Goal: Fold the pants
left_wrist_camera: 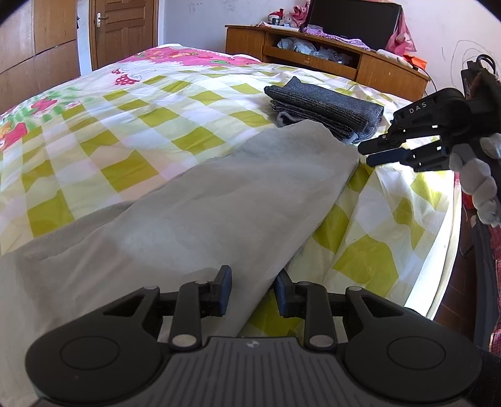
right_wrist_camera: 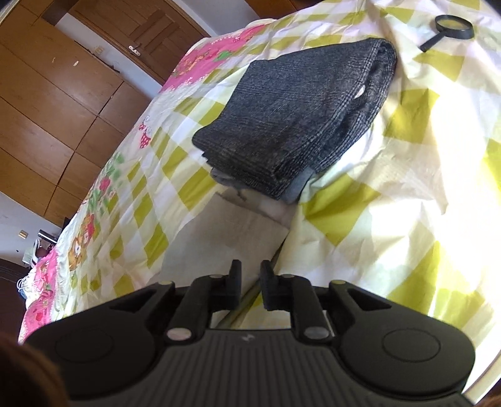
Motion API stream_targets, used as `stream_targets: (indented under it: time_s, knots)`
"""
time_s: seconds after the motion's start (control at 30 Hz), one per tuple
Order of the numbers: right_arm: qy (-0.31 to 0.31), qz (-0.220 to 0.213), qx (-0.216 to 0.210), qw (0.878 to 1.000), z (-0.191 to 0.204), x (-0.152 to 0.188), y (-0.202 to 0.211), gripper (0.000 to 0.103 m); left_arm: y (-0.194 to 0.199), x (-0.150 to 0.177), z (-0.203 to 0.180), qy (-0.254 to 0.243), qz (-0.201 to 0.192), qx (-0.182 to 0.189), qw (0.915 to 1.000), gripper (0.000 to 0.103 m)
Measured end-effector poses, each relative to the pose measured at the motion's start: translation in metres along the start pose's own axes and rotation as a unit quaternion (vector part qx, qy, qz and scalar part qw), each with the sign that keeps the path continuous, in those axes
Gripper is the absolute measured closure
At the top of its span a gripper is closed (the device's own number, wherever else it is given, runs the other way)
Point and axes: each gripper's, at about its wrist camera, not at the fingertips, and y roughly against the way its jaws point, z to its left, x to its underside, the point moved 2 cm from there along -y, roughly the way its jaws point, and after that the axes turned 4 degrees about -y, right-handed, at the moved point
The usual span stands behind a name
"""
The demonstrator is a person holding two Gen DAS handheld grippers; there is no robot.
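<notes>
- Two pairs of pants lie on the bed [left_wrist_camera: 131, 103]: light grey pants [left_wrist_camera: 194, 213] stretched out long across the checked sheet, and a dark grey folded pair [left_wrist_camera: 325, 106] just beyond their far end.
- Light grey pants run from near the left claw [left_wrist_camera: 252, 292] towards the right claw [left_wrist_camera: 366, 155], with their long near edge close to the side of the bed.
- Left claw: jaws apart, straddling the near edge of the cloth, one finger over the fabric and the other over the sheet. It is not clamped on anything.
- Right claw: in its own view the fingers stand a narrow gap apart above the far end of the pants [right_wrist_camera: 225, 238]; from the left view they look nearly together. Whether cloth is pinched between them I cannot tell.
- Step in hand, as I judge it: taking hold of both ends of the pants' near edge before a fold. No fold seems made in this pair yet.
- Next move likely calls for both claws to close on the edge, catching all layers, then lift and carry together so the cloth does not sag or twist.
- A magnifying glass [right_wrist_camera: 451, 29] lies on the sheet past the dark pair, well apart from the work.
</notes>
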Motion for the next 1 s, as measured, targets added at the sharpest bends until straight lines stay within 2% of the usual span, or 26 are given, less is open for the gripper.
stream_targets:
  time_s: [0.1, 0.27, 0.33, 0.47, 0.53, 0.67, 0.7, 0.73, 0.77, 0.87, 0.93, 1.0]
  knots:
    - [0.004, 0.012, -0.008, 1.0, 0.007, 0.006, -0.006, 0.079, 0.002, 0.0, 0.0, 0.003, 0.0, 0.0, 1.0, 0.061]
    - [0.008, 0.048, 0.037, 0.998, 0.008, 0.011, -0.029, 0.078, 0.002, 0.0, -0.001, 0.001, -0.004, 0.002, 1.0, 0.061]
    - [-0.004, 0.057, 0.037, 0.998, 0.003, 0.01, -0.031, 0.077, 0.002, 0.0, -0.001, 0.001, -0.006, 0.004, 1.0, 0.061]
    - [-0.038, 0.055, 0.007, 0.998, -0.005, 0.008, -0.04, 0.073, 0.004, 0.0, 0.0, 0.008, -0.012, 0.003, 0.9999, 0.061]
    - [-0.062, 0.046, -0.023, 0.997, -0.009, 0.009, -0.047, 0.066, 0.008, 0.0, 0.002, 0.011, -0.015, 0.001, 0.9998, 0.061]
    - [-0.075, 0.015, -0.073, 0.994, -0.015, 0.016, -0.058, 0.067, 0.017, 0.0, 0.008, 0.023, -0.024, -0.009, 0.9994, 0.061]
    - [-0.077, 0.008, -0.083, 0.994, -0.015, 0.018, -0.059, 0.077, 0.021, 0.0, 0.01, 0.024, -0.026, -0.014, 0.9993, 0.061]
    - [-0.077, 0.004, -0.085, 0.993, -0.014, 0.019, -0.059, 0.098, 0.023, -0.001, 0.011, 0.025, -0.027, -0.019, 0.9992, 0.061]
    - [-0.08, 0.004, -0.087, 0.993, -0.013, 0.018, -0.058, 0.098, 0.026, -0.001, 0.013, 0.025, -0.029, -0.025, 0.999, 0.061]
    - [-0.099, -0.013, -0.143, 0.985, -0.001, 0.0, -0.04, 0.099, 0.038, -0.008, 0.019, 0.028, -0.053, -0.042, 0.9973, 0.061]
    - [-0.059, -0.062, -0.168, 0.982, 0.02, -0.016, -0.015, 0.099, 0.041, -0.011, 0.022, 0.03, -0.068, -0.051, 0.9959, 0.059]
    - [-0.026, -0.105, -0.167, 0.98, 0.029, -0.025, 0.002, 0.099, 0.035, -0.007, 0.023, 0.027, -0.066, -0.059, 0.9957, 0.056]
